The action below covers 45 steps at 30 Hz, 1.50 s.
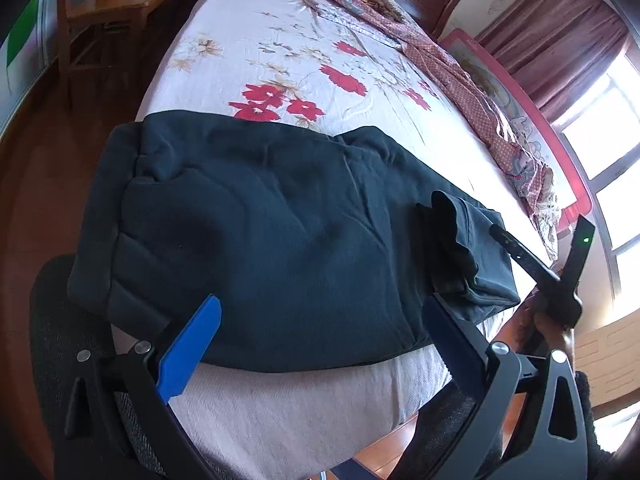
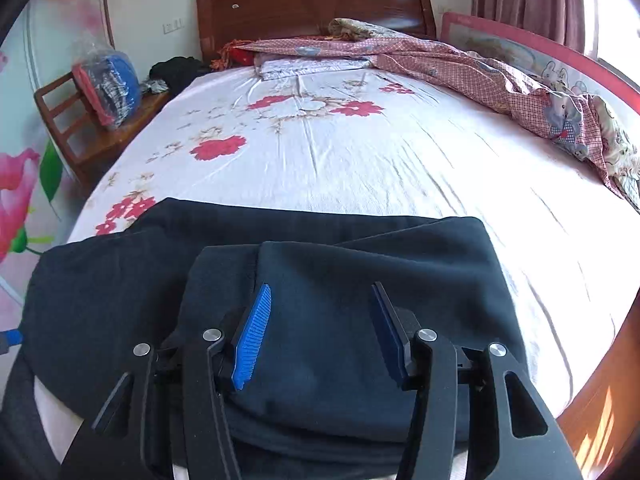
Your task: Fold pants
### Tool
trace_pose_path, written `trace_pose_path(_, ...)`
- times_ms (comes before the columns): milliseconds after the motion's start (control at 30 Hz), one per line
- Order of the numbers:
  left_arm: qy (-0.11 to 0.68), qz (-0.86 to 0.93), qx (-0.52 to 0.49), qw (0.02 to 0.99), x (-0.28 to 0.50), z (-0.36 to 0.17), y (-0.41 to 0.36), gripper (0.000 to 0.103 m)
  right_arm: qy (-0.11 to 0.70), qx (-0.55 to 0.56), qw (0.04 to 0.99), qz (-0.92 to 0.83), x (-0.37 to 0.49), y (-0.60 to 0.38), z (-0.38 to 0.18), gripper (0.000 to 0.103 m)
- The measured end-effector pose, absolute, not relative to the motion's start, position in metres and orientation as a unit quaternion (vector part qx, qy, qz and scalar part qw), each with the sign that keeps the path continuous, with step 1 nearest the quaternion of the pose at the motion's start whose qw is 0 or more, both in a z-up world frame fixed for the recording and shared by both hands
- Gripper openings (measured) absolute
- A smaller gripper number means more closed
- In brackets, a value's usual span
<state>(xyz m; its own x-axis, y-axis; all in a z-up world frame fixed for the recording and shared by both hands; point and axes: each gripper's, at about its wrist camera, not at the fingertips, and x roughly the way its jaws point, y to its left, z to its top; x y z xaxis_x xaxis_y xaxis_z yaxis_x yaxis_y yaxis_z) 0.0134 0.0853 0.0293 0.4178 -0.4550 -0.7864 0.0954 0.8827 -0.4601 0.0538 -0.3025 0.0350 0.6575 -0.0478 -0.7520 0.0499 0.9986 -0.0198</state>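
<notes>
The dark pants lie across the near edge of the bed, on the floral sheet, already doubled into a thick bundle with one end turned back over the top at the right. You look to be between folds: the cloth rests on its own and neither tool has hold of it.

Your left gripper hovers just above the near edge of the bundle, its blue fingers spread wide with only air between them. Your right gripper hangs over the right end of the pants, fingers likewise apart and gripping nothing.

The next move probably calls for pinching the loose turned-back end with both layers together, then carrying it over toward the left so the edges meet squarely.

Farther off, a checked quilt lies rumpled along the far and right sides by the headboard, and a wooden chair stands to the left.
</notes>
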Motion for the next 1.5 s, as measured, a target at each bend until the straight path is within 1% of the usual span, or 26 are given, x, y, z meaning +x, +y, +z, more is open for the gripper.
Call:
trace_pose_path(33,0.515,-0.152,-0.184,0.823,0.013,0.028,0.093,0.101,0.451,-0.023,0.892,0.006,0.059,-0.287,0.016,0.050)
trace_pose_path(67,0.513,-0.141,-0.195,0.824,0.013,0.028,0.104,0.101,0.454,-0.067,0.888,0.005,0.057,-0.276,0.002,0.050)
trace_pose_path(100,0.509,-0.129,-0.210,0.825,0.013,0.028,0.116,0.101,0.430,-0.094,0.898,0.000,0.047,-0.269,0.003,0.050)
trace_pose_path(133,0.506,-0.117,-0.222,0.826,0.014,0.028,0.127,0.101,0.433,-0.098,0.896,0.003,0.042,-0.264,0.003,0.050)
trace_pose_path(267,0.497,-0.054,-0.274,0.821,0.014,0.021,0.183,0.101,0.443,-0.088,0.892,0.014,0.043,-0.268,0.003,0.050)
trace_pose_path(333,0.505,-0.037,-0.301,0.808,0.012,0.016,0.202,0.101,0.447,-0.086,0.890,0.015,0.042,-0.267,0.002,0.050)
trace_pose_path(467,0.524,-0.039,-0.347,0.777,-0.002,-0.001,0.215,0.101,0.453,-0.072,0.889,0.015,0.048,-0.267,0.000,0.050)
trace_pose_path(633,0.548,-0.054,-0.460,0.697,-0.006,-0.042,0.212,0.101,0.456,-0.074,0.887,0.008,0.049,-0.262,-0.003,0.050)
trace_pose_path(800,0.528,-0.052,-0.465,0.709,0.012,-0.046,0.194,0.101,0.458,-0.074,0.886,0.006,0.051,-0.261,-0.003,0.050)
trace_pose_path(867,0.539,-0.018,-0.468,0.700,0.020,-0.054,0.191,0.101,0.461,-0.075,0.884,0.004,0.052,-0.260,-0.002,0.050)
trace_pose_path(1000,0.539,0.045,-0.425,0.726,0.029,-0.058,0.179,0.101,0.465,-0.078,0.882,0.002,0.056,-0.258,-0.002,0.050)
trace_pose_path(1067,0.517,0.042,-0.424,0.743,0.032,-0.059,0.176,0.101,0.467,-0.078,0.881,0.003,0.057,-0.257,-0.002,0.050)
trace_pose_path(1167,0.468,0.018,-0.456,0.757,0.028,-0.058,0.180,0.100,0.468,-0.076,0.881,-0.001,0.058,-0.257,-0.003,0.052)
trace_pose_path(1200,0.460,0.016,-0.459,0.760,0.027,-0.058,0.181,0.093,0.466,-0.079,0.881,-0.010,0.058,-0.257,-0.003,0.059)
trace_pose_path(1233,0.457,0.013,-0.462,0.759,0.025,-0.058,0.182,0.087,0.466,-0.076,0.882,-0.016,0.059,-0.259,-0.004,0.064)
trace_pose_path(1267,0.460,0.016,-0.462,0.758,0.022,-0.060,0.185,0.074,0.468,-0.064,0.881,-0.015,0.060,-0.261,-0.004,0.065)
trace_pose_path(1300,0.461,0.016,-0.468,0.754,0.021,-0.064,0.188,0.065,0.470,-0.055,0.881,-0.015,0.061,-0.263,-0.004,0.065)
trace_pose_path(1367,0.457,-0.003,-0.482,0.747,0.024,-0.069,0.193,0.058,0.469,-0.054,0.881,-0.021,0.061,-0.264,-0.005,0.069)
trace_pose_path(1433,0.455,-0.015,-0.492,0.742,0.023,-0.072,0.195,0.049,0.467,-0.051,0.882,-0.022,0.061,-0.264,-0.006,0.070)
trace_pose_path(1500,0.455,-0.018,-0.490,0.744,0.018,-0.071,0.200,0.044,0.467,-0.050,0.882,-0.026,0.062,-0.264,-0.005,0.071)
